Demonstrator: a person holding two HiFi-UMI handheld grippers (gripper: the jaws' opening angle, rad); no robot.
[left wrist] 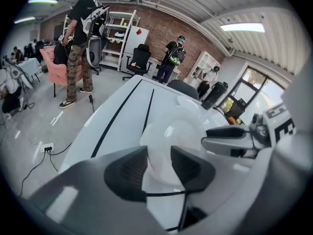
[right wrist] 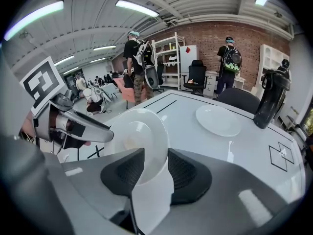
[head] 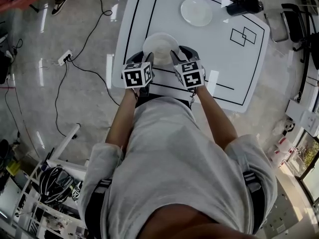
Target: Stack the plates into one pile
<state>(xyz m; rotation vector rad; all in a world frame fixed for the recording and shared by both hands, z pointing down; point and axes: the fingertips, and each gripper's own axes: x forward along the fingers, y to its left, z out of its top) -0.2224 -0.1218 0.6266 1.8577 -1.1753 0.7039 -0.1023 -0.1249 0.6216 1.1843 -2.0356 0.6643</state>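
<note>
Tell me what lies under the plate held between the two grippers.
Only bare white table shows around the plate. The patch straight beneath it is covered by the plate itself, so anything there is unseen.

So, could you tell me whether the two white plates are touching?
Apart: the head view shows bare table between the near plate and the far plate.

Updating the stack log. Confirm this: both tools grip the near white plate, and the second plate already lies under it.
Not right. The head view shows the second plate lying alone at the far end of the table, not under it. The left tool and right tool do both grip the near white plate.
</note>
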